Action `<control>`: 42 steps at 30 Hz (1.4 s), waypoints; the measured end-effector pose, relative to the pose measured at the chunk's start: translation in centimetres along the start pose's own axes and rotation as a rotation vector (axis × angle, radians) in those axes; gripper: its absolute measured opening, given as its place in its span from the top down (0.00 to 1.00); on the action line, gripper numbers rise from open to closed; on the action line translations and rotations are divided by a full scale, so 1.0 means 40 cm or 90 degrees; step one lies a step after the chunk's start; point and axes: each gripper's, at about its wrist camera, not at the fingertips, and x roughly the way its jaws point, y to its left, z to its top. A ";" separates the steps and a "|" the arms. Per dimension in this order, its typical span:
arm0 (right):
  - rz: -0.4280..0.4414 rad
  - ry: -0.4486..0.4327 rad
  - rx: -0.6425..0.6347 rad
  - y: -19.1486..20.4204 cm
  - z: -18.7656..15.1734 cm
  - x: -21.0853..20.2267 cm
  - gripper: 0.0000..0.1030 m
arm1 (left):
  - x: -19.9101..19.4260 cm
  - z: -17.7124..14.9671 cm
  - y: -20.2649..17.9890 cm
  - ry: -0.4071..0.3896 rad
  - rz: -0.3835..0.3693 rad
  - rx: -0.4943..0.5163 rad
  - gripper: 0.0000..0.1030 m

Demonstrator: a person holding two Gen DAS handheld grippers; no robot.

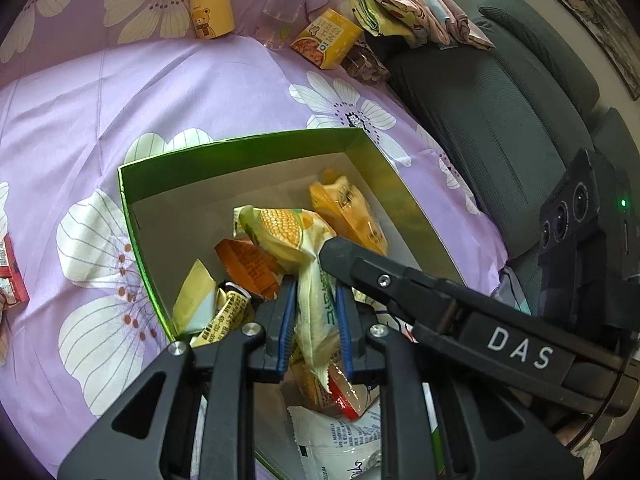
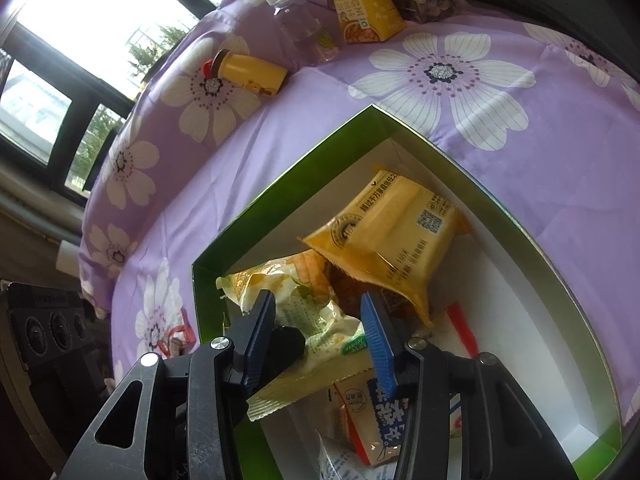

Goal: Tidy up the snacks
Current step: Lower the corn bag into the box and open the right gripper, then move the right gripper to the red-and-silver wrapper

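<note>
Trouble is most likely at the corn-print packet (image 1: 292, 236): the left gripper (image 1: 316, 320) has its blue pads clamped on the packet's thin lower end, so the bulky top leans over the green box (image 1: 240, 148), and if the crinkly film slides between the pads the packet could flop against the wall or out onto the purple floral bedspread (image 1: 180, 92). The right gripper (image 2: 320, 340) hangs just beside it with its jaws partly apart; in its own view the packet runs between the pads (image 2: 378, 344), but I cannot tell whether they press on it. The 2 grippers crowd each other, and a bump could knock the packet loose.

The snacks sit mostly inside the box: at least 5 packets show there, among them 1 large orange-yellow one (image 2: 392, 232) at the far end; the pile hides any beneath. Outside, at the bed's far edge, lie 1 yellow bear bottle (image 1: 210, 4), 1 clear water bottle (image 1: 282, 8), 1 yellow carton (image 1: 326, 38) and 1 bag of nuts (image 1: 366, 66).
</note>
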 end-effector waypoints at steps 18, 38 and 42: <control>0.033 -0.077 -0.003 0.013 -0.008 -0.063 0.44 | -0.081 -0.021 -0.021 -0.042 0.058 0.014 0.36; 0.057 -0.100 0.044 -0.032 -0.013 -0.090 0.20 | -0.152 -0.051 -0.005 -0.071 0.108 0.011 0.20; 0.065 -0.106 0.037 -0.032 -0.017 -0.098 0.19 | -0.175 -0.056 0.011 -0.085 0.113 -0.001 0.20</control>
